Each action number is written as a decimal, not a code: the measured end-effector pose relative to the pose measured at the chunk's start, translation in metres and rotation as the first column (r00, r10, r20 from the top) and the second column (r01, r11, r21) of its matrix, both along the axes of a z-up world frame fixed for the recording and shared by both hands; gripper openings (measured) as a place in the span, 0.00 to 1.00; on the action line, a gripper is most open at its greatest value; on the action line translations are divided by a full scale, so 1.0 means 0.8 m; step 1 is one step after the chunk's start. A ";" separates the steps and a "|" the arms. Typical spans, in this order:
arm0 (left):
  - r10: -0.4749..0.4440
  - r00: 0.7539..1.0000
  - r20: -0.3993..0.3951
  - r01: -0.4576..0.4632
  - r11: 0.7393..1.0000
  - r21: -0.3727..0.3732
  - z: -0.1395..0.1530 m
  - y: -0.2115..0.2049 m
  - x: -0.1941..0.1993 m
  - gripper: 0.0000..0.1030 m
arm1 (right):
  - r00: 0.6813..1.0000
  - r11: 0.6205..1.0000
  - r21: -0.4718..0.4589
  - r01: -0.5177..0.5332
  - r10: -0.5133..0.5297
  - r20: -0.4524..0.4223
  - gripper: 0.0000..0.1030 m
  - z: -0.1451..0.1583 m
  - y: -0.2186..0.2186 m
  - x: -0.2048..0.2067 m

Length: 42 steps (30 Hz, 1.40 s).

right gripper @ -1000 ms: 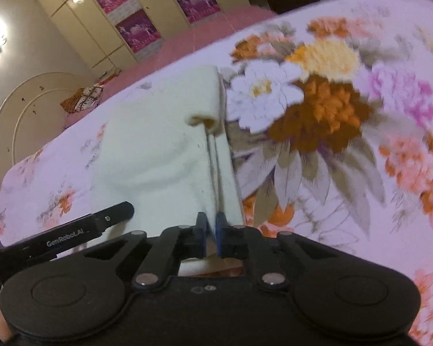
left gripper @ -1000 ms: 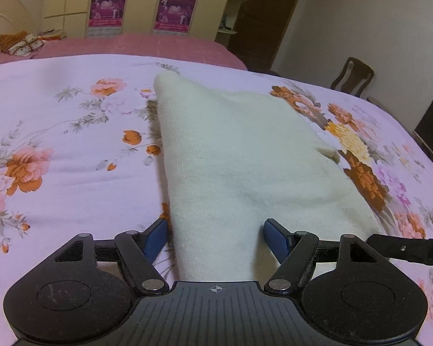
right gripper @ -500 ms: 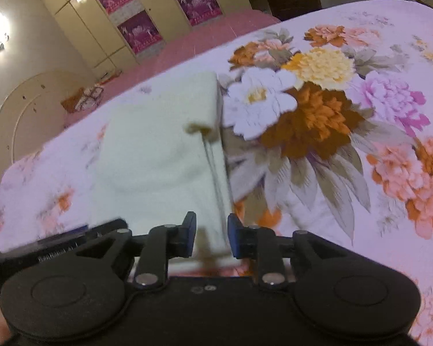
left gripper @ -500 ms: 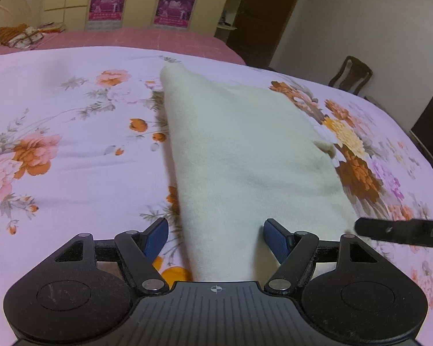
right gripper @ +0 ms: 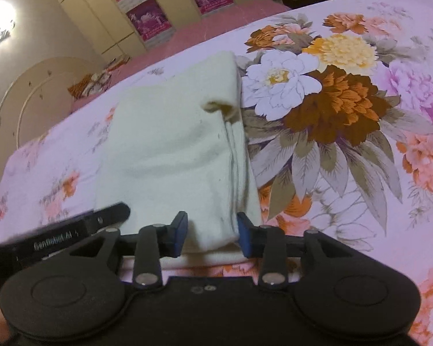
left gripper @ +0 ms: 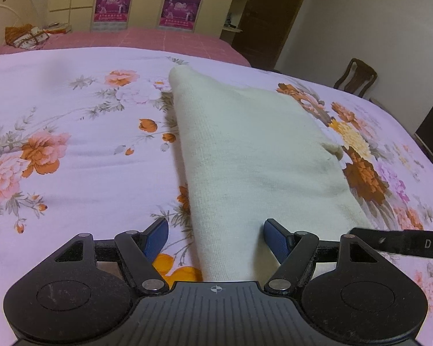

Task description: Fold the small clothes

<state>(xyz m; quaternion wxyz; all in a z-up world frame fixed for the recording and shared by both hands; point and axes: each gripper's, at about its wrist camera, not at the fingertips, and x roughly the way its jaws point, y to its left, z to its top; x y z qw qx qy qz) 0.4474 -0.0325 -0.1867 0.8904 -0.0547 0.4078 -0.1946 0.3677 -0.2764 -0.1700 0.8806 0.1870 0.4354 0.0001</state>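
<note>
- The left claw (left gripper: 216, 238) stands wide, its two blue pads spread with nothing pinched between them.
- Straight ahead of it lies the cream-white folded knit garment (left gripper: 251, 155), flat on the bed with the pale lilac sheet printed in orange and pink flowers (left gripper: 72, 132); the garment's near end runs in between the spread pads and out of sight under the claw's body, and whether either pad touches it cannot be told.
- The garment narrows to a rounded tip at its far end, ahead and slightly left of the left claw.
- The right claw (right gripper: 212, 235) is also parted, moderately wide, gripping nothing; the garment's (right gripper: 170, 150) near right corner sits in the gap between its blue pads.
- Layered edges of the fold run along the garment's right side, straight ahead of the right claw, with a small open pocket of cloth further on.
- Just left of the right claw, a black bar of the other tool reaches over the garment.
- Beyond the bed stand cream wardrobe doors with magenta posters (left gripper: 112, 3) and, far right of the left claw, a dark wooden chair (left gripper: 358, 76).
</note>
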 end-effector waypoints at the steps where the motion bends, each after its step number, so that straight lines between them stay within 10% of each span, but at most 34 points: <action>1: 0.001 1.000 0.002 -0.001 1.000 0.001 0.000 0.001 0.000 0.71 | 0.999 0.998 -0.044 0.033 -0.033 0.009 0.35 0.003 -0.002 -0.004; 23: 0.020 1.000 0.008 -0.020 1.000 0.007 -0.003 0.000 0.001 0.75 | 0.990 0.982 0.155 0.106 -0.118 0.072 0.28 -0.006 -0.011 -0.010; 28: 0.025 1.000 0.008 -0.025 1.000 0.009 -0.002 -0.004 0.005 0.76 | 0.997 0.991 0.115 0.063 -0.067 0.036 0.09 -0.013 -0.003 0.019; 35: -0.006 1.000 0.030 0.006 1.000 0.000 0.009 -0.009 -0.005 0.76 | 0.993 0.999 -0.047 -0.003 0.008 0.116 0.07 0.040 0.006 -0.012; 42: -0.025 0.999 0.020 0.025 0.999 0.041 -0.001 -0.020 -0.012 0.77 | 0.999 0.996 -0.081 0.038 -0.035 0.035 0.10 -0.008 -0.003 -0.009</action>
